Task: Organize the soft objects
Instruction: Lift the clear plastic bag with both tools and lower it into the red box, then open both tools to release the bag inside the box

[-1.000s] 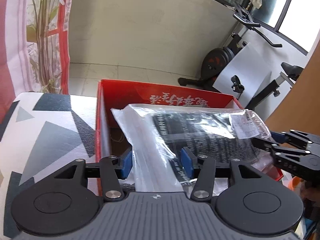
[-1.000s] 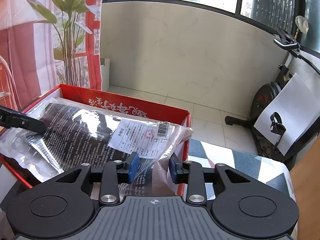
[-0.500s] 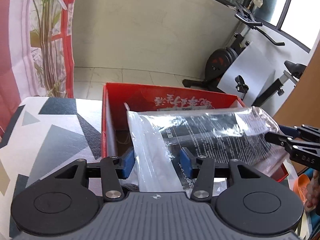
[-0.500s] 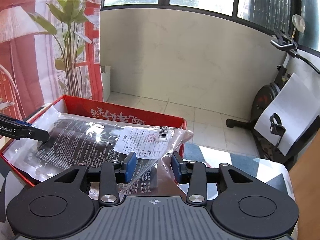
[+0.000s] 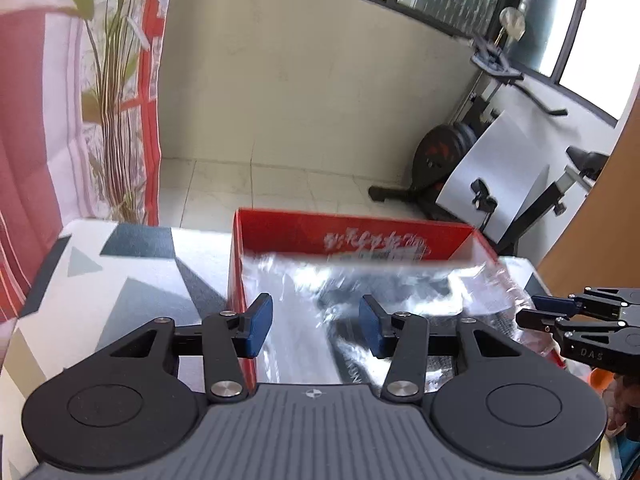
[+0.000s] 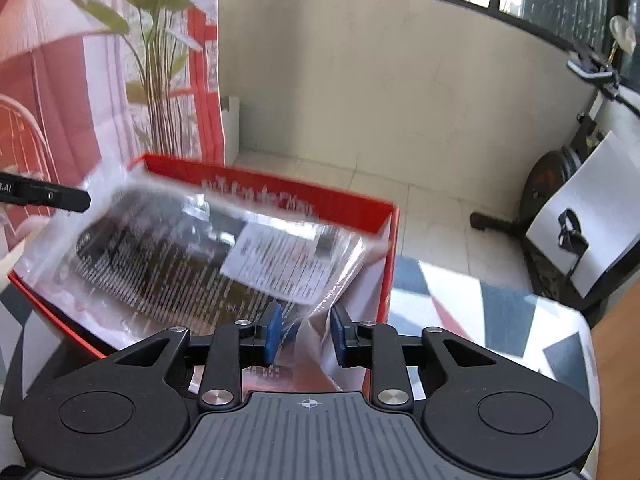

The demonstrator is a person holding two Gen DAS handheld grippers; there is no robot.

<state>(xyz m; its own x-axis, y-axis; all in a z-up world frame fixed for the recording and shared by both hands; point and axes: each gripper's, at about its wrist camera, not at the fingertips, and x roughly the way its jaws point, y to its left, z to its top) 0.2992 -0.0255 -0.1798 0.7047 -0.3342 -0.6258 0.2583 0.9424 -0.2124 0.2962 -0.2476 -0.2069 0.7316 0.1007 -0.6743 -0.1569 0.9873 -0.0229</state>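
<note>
A clear plastic bag holding a black garment with a white label [image 6: 192, 256] lies over the open red cardboard box [image 6: 360, 210]. It also shows, blurred, in the left wrist view [image 5: 384, 304], inside the same red box [image 5: 288, 228]. My left gripper [image 5: 316, 326] is open, its blue pads apart above the bag's left end. My right gripper [image 6: 304, 334] is open, with the bag's crumpled corner loose between its pads. The right gripper also shows at the right edge of the left wrist view [image 5: 536, 312].
The box stands on a table with a grey, white and blue geometric cloth [image 5: 120, 280]. A red-and-white curtain and a plant [image 6: 160, 80] stand at the left. An exercise bike [image 5: 460, 152] and a white board [image 6: 592, 216] stand on the tiled floor behind.
Both grippers have opened and let go of the bag. The bag has dropped lower onto the red box and both grippers have pulled back a little.
</note>
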